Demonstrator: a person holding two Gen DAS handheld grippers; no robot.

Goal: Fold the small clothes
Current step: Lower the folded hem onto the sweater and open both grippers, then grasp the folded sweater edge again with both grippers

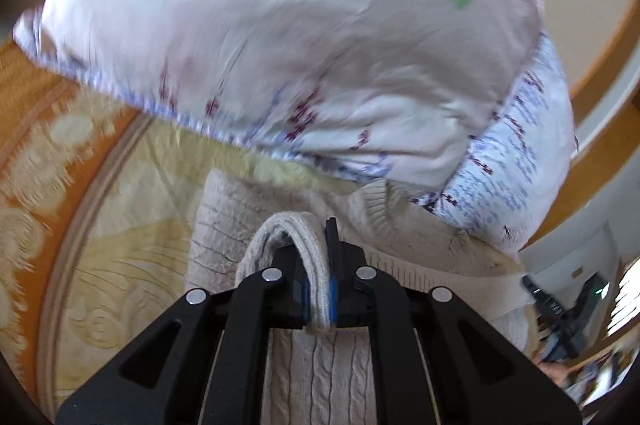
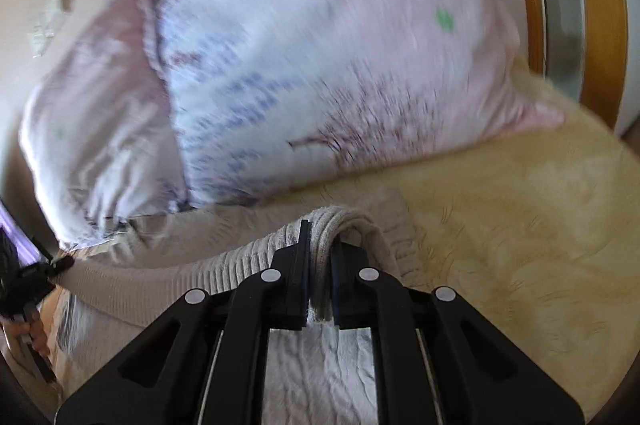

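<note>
A beige cable-knit sweater lies on the bed and stretches between both grippers. My left gripper is shut on a ribbed edge of the sweater, which loops up over its fingers. My right gripper is shut on another ribbed edge of the same sweater. The right gripper also shows at the right edge of the left wrist view, and the left gripper at the left edge of the right wrist view. Both views are blurred.
A large white and pink patterned pillow lies just beyond the sweater; it also shows in the right wrist view. A yellow and orange embossed bedspread covers the bed. A wooden bed frame runs along the far side.
</note>
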